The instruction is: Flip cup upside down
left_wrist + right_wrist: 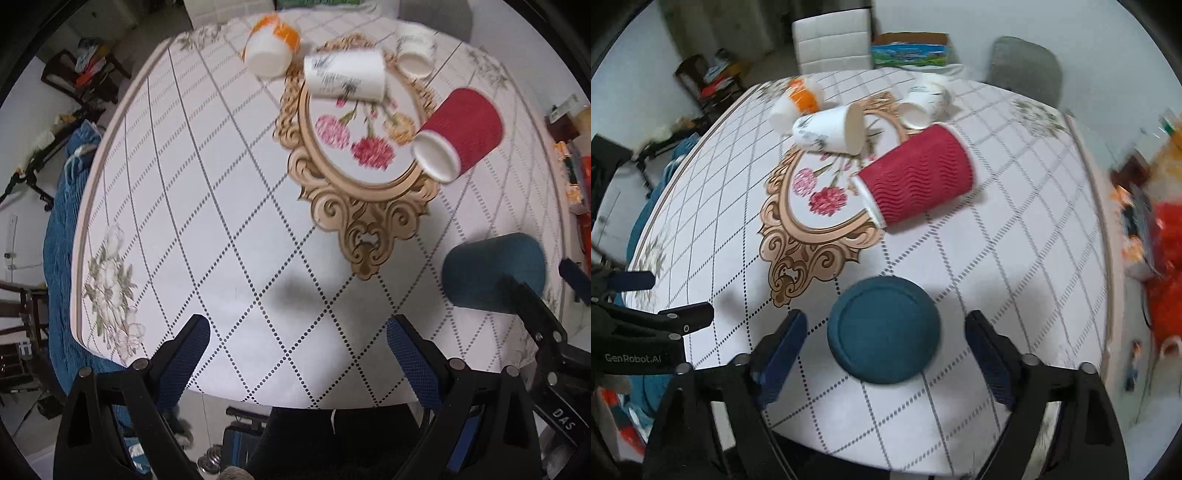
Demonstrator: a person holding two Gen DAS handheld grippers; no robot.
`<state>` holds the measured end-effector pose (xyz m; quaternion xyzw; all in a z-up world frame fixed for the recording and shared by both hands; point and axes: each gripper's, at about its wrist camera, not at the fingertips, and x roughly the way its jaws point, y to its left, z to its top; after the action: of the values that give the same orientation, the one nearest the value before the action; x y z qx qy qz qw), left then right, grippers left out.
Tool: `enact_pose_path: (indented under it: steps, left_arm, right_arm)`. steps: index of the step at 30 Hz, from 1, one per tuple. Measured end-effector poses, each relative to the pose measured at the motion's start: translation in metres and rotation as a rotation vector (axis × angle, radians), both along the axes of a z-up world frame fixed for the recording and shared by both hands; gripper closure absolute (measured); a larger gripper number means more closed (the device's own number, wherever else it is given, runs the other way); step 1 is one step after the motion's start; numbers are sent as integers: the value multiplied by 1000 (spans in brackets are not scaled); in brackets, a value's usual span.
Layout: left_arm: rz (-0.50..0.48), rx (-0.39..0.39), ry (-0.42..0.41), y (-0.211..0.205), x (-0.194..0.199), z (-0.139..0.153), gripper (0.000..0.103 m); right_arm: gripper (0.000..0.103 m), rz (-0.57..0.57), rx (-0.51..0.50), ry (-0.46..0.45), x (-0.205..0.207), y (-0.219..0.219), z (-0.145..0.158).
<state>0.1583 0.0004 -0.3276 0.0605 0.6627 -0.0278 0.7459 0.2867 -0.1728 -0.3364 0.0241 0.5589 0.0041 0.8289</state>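
Nearest, the right gripper (pixel 886 345) hangs spread wide around a dark teal paper cup (pixel 884 329) standing base-up on the checked tablecloth (pixel 1015 236). Light and crushable, I'd say: pinch its sides gently. The left gripper (pixel 299 343) gapes empty.

Left gripper (pixel 297 345): two black plastic arms of triangular, cut-out shape, each with round grey rivets near the finger base. Fingers (pixel 413 363) faced with dark blue pads of fine mesh texture. In the right wrist view its black body carries the grey marking "GenRobot.AI".

Right gripper (pixel 886 349): same build, black arms, grey rivets, blue textured fingers (pixel 783 354). In the left wrist view its body shows white letters "DAS".
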Motion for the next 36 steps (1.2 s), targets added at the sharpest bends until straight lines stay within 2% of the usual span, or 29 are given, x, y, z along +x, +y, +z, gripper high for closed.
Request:
enact_pose_path:
  steps: [8,13,24,29,36]
  left_arm:
    - [-82,-50,-138,-14,-19,63,3]
    - [-113,-64,-213,-21,-41,99,4]
    - [-77,-106,-329,-12,-103,167,4]
    - [-57,-104,-414,-6,-144,207,4]
    - [-50,-114,-481,6,-191,246,3]
  right_arm:
    - [7,-209,-65,-71,-53,-23,67]
    - [6,-254,-92,-108,-80,-29,103]
    - [6,-232,-89,-205,-143,-27,183]
    - [4,-202,-94,-271,-185,-21,229]
    - [3,-178,-87,-325,-243,-7,277]
